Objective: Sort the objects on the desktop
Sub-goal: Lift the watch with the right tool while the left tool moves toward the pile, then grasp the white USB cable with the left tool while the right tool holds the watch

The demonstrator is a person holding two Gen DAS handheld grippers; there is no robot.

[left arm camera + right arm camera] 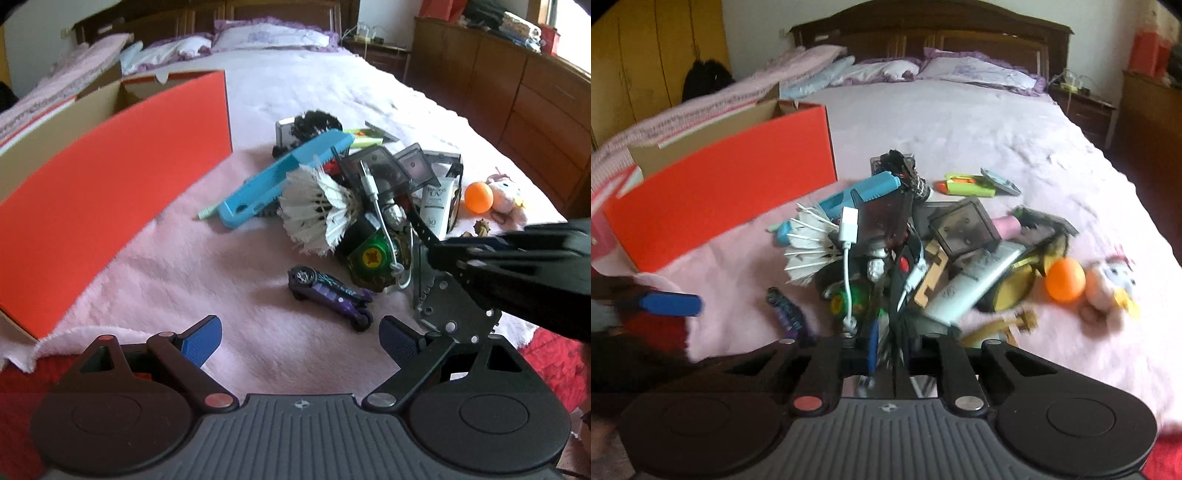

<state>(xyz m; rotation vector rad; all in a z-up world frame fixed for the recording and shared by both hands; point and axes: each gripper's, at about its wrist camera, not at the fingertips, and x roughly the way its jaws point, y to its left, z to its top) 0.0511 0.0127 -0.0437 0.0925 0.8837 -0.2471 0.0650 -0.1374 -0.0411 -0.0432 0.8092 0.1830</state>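
Near the bed's foot edge, the right tongs (pixel 886 354) pinch a black strap (pixel 421 225) tangled in the pile (pixel 369 206), left tongs (pixel 301 339) gaping idle; lifting could drag the white cable (pixel 847 258) and shuttlecock (pixel 317 210) overboard.

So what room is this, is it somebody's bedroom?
Yes, most likely a bedroom. The jumble of toys lies on a big bed with pillows against a dark wooden headboard, and wooden cupboards stand along the wall.
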